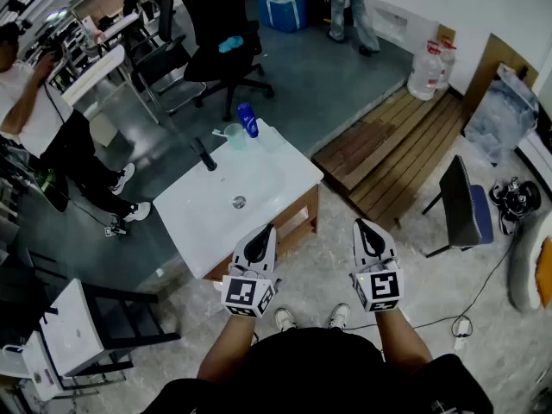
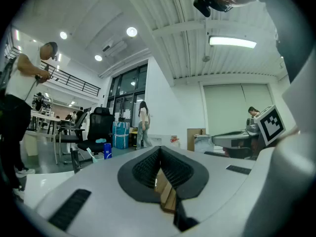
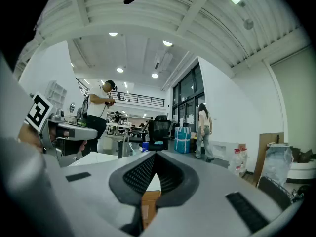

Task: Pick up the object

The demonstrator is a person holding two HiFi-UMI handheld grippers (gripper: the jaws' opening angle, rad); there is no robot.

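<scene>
A white washbasin top (image 1: 259, 192) on a wooden cabinet stands just ahead of me. On its far corner are a blue bottle (image 1: 247, 120) and a clear cup (image 1: 235, 136) holding a toothbrush, beside a black faucet (image 1: 203, 154). My left gripper (image 1: 261, 234) hovers over the basin's near edge, jaws shut and empty. My right gripper (image 1: 366, 229) is level with it, to the right of the cabinet over the floor, also shut with nothing in it. In the left gripper view the blue bottle (image 2: 107, 151) shows far off to the left.
A black office chair (image 1: 220, 24) stands beyond the basin. A wooden slat platform (image 1: 397, 149) and a dark folding chair (image 1: 461, 205) lie to the right, with water jugs (image 1: 427, 69) at the wall. A person (image 1: 43, 119) stands at left; a white seat (image 1: 73, 326) is at lower left.
</scene>
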